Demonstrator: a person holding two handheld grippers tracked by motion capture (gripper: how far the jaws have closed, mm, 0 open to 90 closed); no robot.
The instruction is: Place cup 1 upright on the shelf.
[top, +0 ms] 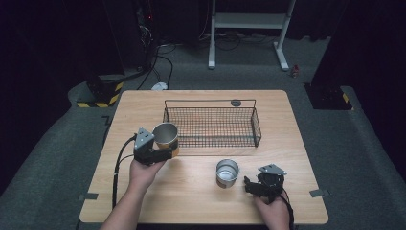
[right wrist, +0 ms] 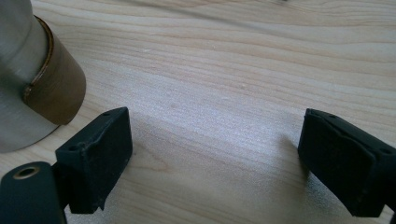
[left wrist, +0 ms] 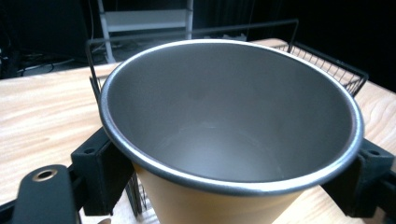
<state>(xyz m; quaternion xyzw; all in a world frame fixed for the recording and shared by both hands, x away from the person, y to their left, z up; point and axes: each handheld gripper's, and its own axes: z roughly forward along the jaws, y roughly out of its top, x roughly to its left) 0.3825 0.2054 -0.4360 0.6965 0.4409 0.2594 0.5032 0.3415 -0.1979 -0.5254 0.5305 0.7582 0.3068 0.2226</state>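
Left tool (top: 160, 154) is clamping the metal cup (top: 165, 135) by its tan sleeve, left of centre beside the basket (top: 210, 125); rigid, light, slick steel. Right tool (top: 253, 184) is gaping, empty.

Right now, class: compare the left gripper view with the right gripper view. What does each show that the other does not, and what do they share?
Left gripper view alone: the left gripper shut on a yellow-sided metal cup, looking into its bare inside, with the wire basket behind it.

Right gripper view alone: the right gripper with jaws wide apart and nothing between them, and the side of a second metal cup with a brown band, standing on the table.

Both: two black jaws rising from below and the pale wooden table.
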